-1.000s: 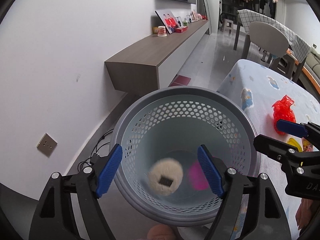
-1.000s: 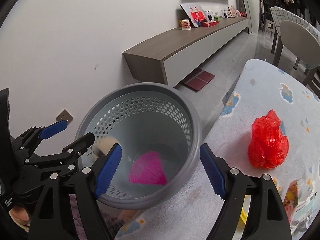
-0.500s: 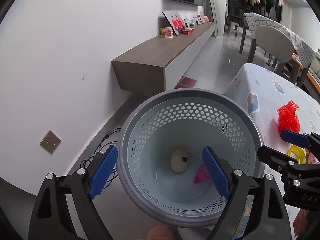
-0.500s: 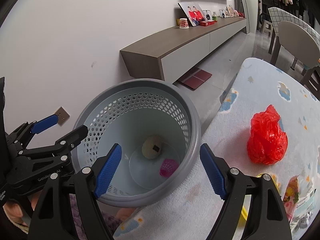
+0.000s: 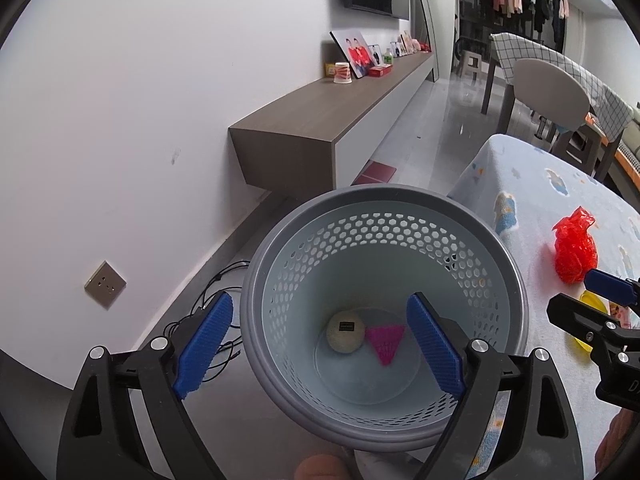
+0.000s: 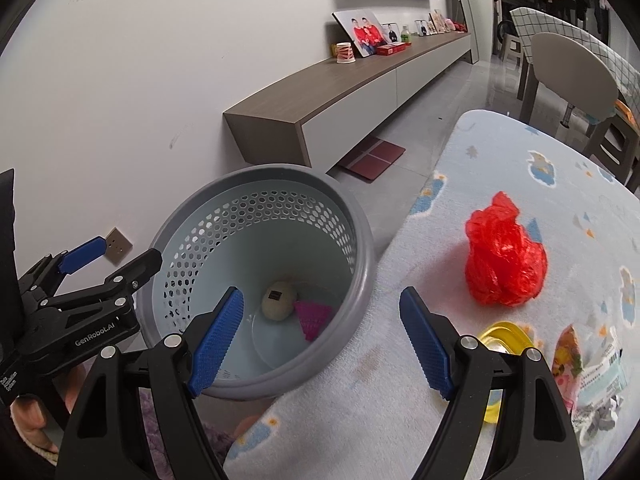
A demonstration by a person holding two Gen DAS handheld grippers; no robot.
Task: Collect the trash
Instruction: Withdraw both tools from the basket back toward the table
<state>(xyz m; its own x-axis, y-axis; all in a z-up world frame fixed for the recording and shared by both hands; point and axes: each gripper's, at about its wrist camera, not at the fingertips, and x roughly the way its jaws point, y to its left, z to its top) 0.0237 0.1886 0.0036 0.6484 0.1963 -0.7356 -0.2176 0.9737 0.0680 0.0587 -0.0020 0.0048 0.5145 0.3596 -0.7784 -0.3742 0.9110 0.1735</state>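
Left hand-held gripper [image 5: 320, 348] hangs over the mouth of the grey perforated trash basket [image 5: 384, 208], its blue pads spread wide with nothing between them; the jaws have just been opening further. A second ago a cream round puff with a dark label was falling blurred just under those pads; half a second ago it was already low in the basket, and now it lies on the basket floor [image 5: 346, 333], label facing up. Beside it, touching or nearly so, lies a pink fan-shaped piece [image 5: 385, 340]; its long axis runs from the broad edge to a point, and in the left wrist view the point aims toward the near rim. It was blurred and looked larger a second ago and now lies sharp and flat. Right hand-held gripper [image 6: 320, 336] is held wide apart and empty above the table [image 6: 500, 152] edge, unchanged in spread. On the table a crumpled red plastic bag [image 6: 504, 260] stands upright, well apart from the basket.
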